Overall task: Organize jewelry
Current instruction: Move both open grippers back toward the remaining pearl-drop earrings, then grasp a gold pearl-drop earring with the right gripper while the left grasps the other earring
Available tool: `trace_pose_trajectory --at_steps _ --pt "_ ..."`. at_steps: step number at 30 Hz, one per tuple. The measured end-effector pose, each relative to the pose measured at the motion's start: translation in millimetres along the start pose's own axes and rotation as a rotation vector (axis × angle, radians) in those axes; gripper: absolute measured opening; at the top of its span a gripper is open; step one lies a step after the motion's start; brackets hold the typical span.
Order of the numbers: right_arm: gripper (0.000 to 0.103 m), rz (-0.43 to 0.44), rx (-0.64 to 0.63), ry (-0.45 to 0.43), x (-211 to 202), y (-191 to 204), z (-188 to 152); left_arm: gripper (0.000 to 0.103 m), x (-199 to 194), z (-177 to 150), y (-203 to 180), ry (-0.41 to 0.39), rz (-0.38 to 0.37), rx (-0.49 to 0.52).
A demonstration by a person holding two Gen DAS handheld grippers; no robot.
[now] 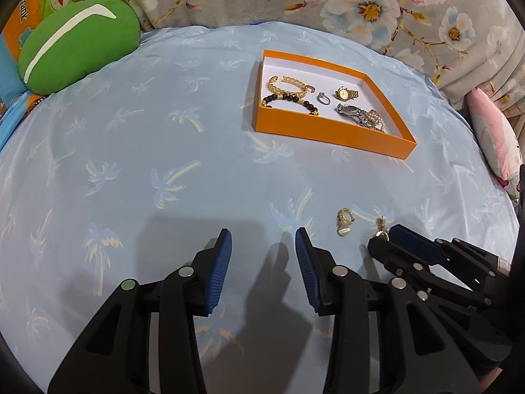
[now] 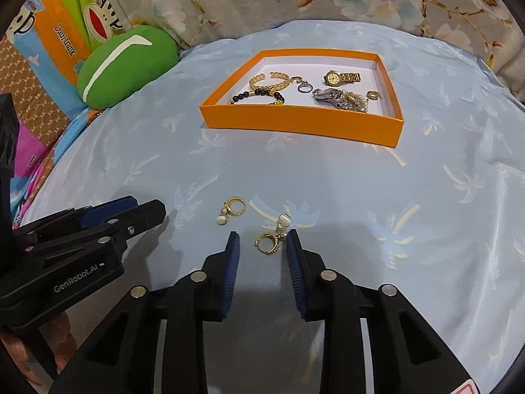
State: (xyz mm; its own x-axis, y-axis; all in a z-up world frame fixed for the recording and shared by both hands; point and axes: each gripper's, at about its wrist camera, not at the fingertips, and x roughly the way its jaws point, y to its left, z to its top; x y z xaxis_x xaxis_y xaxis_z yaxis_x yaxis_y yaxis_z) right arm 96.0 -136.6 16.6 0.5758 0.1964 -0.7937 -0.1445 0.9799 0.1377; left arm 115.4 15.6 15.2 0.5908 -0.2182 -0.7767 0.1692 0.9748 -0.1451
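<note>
Blue cloth with pale palm trees covers the bed [image 2: 361,180], and it fills the space under and ahead of both pairs of jaws. A green pillow [image 2: 126,65] sits far ahead and off to the left of them.

Next in size is the orange box [image 2: 302,124]. It rests on the bed well ahead of the jaws. Most of the jewelry is already inside it: a gold chain bracelet [image 2: 272,80], a dark bead bracelet [image 2: 259,95], a gold watch [image 2: 341,77], a silver watch [image 2: 331,97], a pearl piece [image 2: 357,100] and a silver ring [image 2: 304,87]. So that part of the job looks done.

Two small gold earrings are still out on the bed. The near earring [image 2: 272,238] lies right between the jaws of the right gripper [image 2: 262,246]. These jaws are partly closed around it, but the pads do not seem to press on it yet. The far earring [image 2: 231,210] lies just ahead and to the left of those jaws.

The left gripper [image 1: 264,246] hangs over bare cloth, with its jaws released and nothing between them.

Both earrings probably still need to go into the box.
</note>
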Motion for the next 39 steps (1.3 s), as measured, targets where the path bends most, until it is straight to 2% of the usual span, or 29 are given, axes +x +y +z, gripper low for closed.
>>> trace_pose_trajectory --at_steps 2,8,17,21,24,26,27,30,39 --pt "0.013 -0.023 -0.016 -0.002 1 -1 0 0.039 0 0 -1 -0.001 -0.004 0.003" --pt "0.012 -0.023 0.021 -0.017 -6 -14 -3 0.039 4 1 -9 0.012 -0.031 0.013" --pt "0.012 -0.030 0.103 -0.032 -22 -47 -10 0.039 15 7 -50 0.022 -0.085 0.082" --pt "0.012 -0.024 0.128 -0.031 -24 -55 -11 0.038 25 7 -62 0.034 -0.071 0.102" --pt "0.012 -0.020 0.133 -0.029 -24 -56 -11 0.030 27 7 -66 0.021 -0.051 0.116" --pt "0.012 -0.017 0.137 -0.029 -22 -57 -11 0.015 28 7 -66 0.013 -0.035 0.117" --pt "0.012 -0.013 0.140 -0.029 -22 -58 -11 0.012 28 7 -64 0.012 -0.036 0.113" --pt "0.012 -0.009 0.145 -0.028 -20 -58 -11 0.008 28 7 -60 0.015 -0.053 0.097" --pt "0.011 0.005 0.146 -0.077 -37 -58 -3 0.008 9 12 -47 -0.005 -0.073 0.069"
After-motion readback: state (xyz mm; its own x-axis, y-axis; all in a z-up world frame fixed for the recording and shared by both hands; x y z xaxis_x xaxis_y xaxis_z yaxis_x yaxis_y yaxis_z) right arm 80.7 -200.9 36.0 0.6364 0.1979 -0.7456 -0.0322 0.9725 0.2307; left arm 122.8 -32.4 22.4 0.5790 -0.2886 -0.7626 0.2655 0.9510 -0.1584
